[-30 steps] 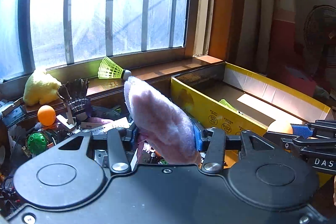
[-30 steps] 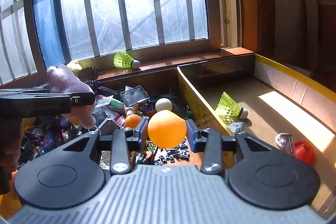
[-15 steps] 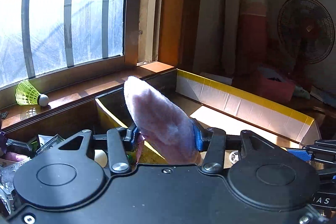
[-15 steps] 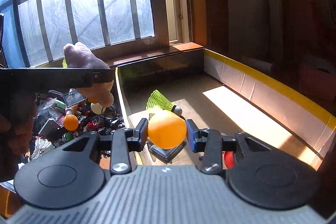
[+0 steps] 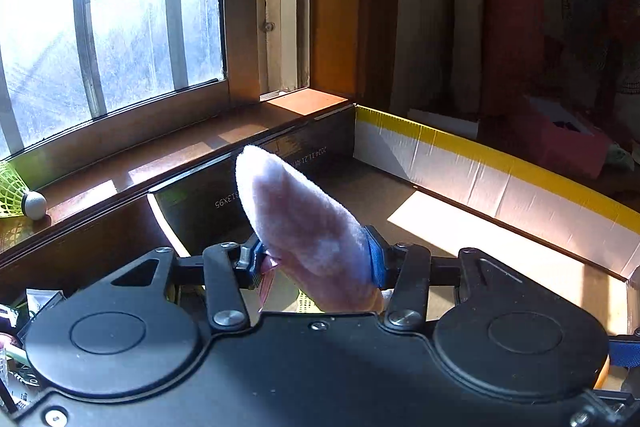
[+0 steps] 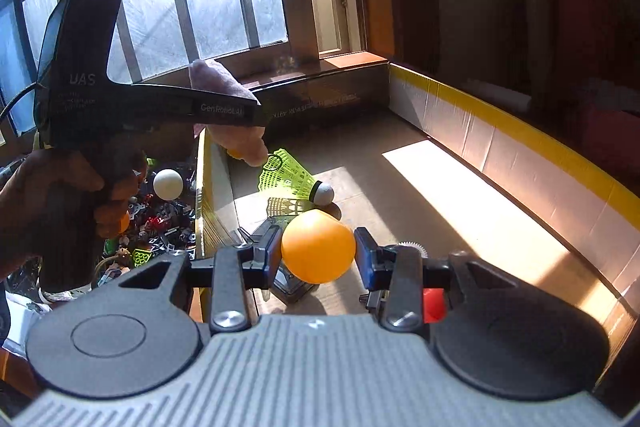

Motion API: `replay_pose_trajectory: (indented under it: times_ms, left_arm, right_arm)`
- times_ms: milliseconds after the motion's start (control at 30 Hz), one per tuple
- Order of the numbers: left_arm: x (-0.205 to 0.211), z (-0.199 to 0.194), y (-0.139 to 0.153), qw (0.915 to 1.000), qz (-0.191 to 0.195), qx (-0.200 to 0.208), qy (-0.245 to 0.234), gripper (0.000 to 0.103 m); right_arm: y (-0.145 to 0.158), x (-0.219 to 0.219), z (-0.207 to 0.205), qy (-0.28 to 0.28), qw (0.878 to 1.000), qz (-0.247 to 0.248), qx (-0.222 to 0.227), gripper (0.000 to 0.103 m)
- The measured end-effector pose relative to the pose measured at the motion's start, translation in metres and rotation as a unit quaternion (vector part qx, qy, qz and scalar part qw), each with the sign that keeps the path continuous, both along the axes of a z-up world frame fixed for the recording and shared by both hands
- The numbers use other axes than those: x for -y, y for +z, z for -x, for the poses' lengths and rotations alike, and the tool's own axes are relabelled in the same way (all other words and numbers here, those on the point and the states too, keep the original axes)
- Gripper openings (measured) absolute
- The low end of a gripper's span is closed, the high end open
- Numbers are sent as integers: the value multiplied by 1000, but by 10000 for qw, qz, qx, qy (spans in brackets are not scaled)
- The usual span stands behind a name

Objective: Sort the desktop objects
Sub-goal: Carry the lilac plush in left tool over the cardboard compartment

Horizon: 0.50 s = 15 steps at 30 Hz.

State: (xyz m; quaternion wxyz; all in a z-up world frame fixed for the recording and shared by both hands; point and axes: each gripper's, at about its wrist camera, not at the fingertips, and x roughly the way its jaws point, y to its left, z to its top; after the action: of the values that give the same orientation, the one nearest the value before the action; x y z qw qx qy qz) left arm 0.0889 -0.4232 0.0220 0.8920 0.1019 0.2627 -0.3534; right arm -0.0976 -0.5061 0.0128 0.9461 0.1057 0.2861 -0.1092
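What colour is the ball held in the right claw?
Orange: the smooth round plastic ball, clearest in the right wrist view.

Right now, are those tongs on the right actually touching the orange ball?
Touching. In the right wrist view the orange ball sits squeezed between the right tongs, both blue pads pressed against its sides, holding it above the cardboard box.

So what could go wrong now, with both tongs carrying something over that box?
The orange ball is pinched only at its sides by the right tongs; it could slip, bounce and roll out of the cardboard box. The pink plush piece in the left tongs hangs near the box's left wall, so it might drop back among the clutter.
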Motion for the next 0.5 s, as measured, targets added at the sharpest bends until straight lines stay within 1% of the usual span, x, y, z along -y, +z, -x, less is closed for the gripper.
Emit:
replay_pose_trajectory:
  times_ms: [167,400,433,467,500]
  left_arm:
    - [8,-18,-9,9999,-92,-52,125,48]
    - [8,-24,-8,9998,-84,16,202,52]
    - [8,-24,-6,9997,-92,39,202,57]
    - [8,-23,-5,9997,-88,66,206,64]
    - [7,-22,-3,9997,-65,96,208,67]
  right_arm:
    - [-1,10,-9,34,9998,-148,-161,43]
    - [0,11,-14,64,9996,-108,-265,43]
    - [0,11,-14,64,9995,-108,-273,43]
    - [0,10,-15,65,9995,-109,-283,43]
    - [0,11,-16,66,9995,-109,-292,43]
